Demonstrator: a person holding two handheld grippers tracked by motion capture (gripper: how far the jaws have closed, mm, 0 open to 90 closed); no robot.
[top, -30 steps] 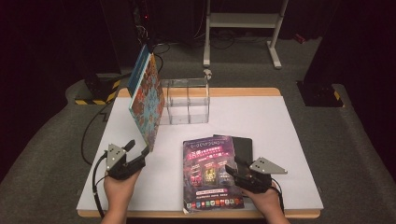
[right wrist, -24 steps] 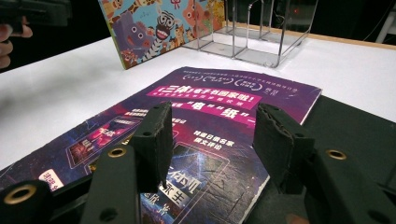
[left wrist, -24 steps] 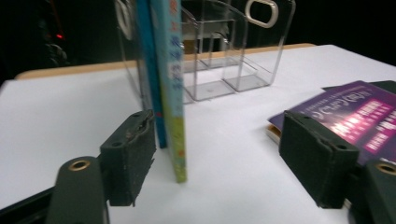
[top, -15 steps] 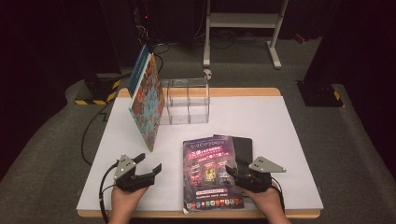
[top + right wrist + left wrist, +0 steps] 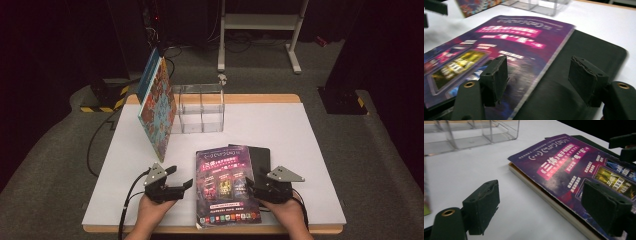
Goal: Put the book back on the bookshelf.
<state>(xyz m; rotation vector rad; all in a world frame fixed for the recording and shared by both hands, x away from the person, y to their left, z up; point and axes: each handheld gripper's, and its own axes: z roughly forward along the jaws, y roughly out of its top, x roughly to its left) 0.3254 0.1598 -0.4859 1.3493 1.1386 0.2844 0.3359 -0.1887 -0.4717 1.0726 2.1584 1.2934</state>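
Spreading wide, the fingers of the left gripper held nothing; in the left gripper view one pad hung over the bare white counter just left of the purple book, the other over that book's near cover. The right gripper also stood with its fingers well apart and empty — one over the purple book's right margin, the other over the black book that lay beneath and stuck out past the purple book's right edge. In the high view each gripper sat in a hand, the left hand just left of the purple book's near corner, the right hand just right of it.

The purple book lay flat on the counter, cover up, its near end almost at the counter's front edge. Beyond the purple book, well apart from it, stood a clear plastic organizer with a divider down its middle. Leaning against the organizer's left side was a colourful patterned book — tilted, its lower edge on the counter, with a blue-edged book behind it.
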